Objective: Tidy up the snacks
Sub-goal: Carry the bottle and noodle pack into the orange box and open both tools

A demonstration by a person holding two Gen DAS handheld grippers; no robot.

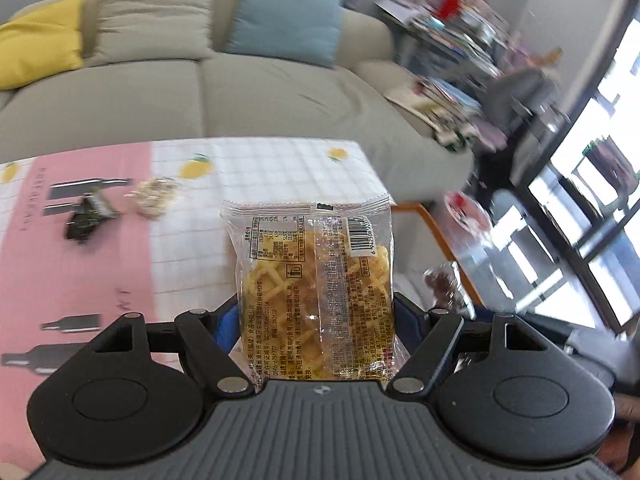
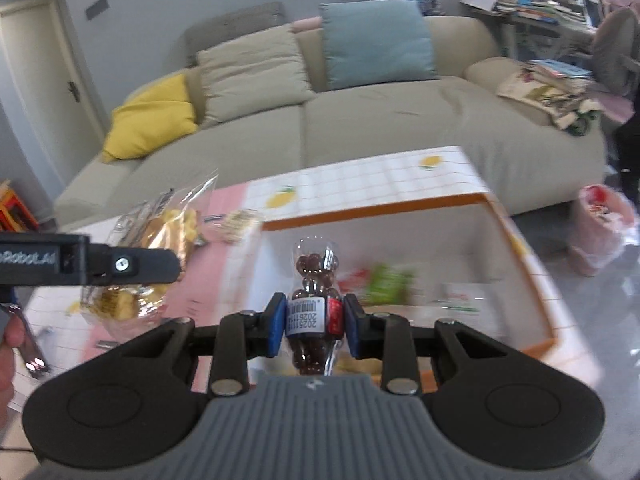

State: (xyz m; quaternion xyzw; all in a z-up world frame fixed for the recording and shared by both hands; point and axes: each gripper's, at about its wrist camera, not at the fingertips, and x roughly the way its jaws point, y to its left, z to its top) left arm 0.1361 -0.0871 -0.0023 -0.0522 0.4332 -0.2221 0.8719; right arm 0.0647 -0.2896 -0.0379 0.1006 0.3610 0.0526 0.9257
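Both tongs are loaded and up off the table. The left gripper (image 1: 316, 320) is clamped on a clear crinkly packet of yellow noodle sticks (image 1: 314, 280), held upright with its sealed top edge free. The right gripper (image 2: 314, 320) is pinched narrow round the labelled waist of a small clear pouch of brown chocolate balls (image 2: 314, 292). That pouch hangs over the near edge of the white open box with an orange rim (image 2: 516, 236), where a green packet (image 2: 388, 280) already lies, blurred. To my eye the step is carrying both into the box. I'd bring each one low over a bare patch of the box floor before letting go, so nothing bounces out. Two more packets, a dark one (image 1: 88, 216) and a pale one (image 1: 154, 198), wait on the pink-and-white checked tablecloth (image 1: 80, 272).
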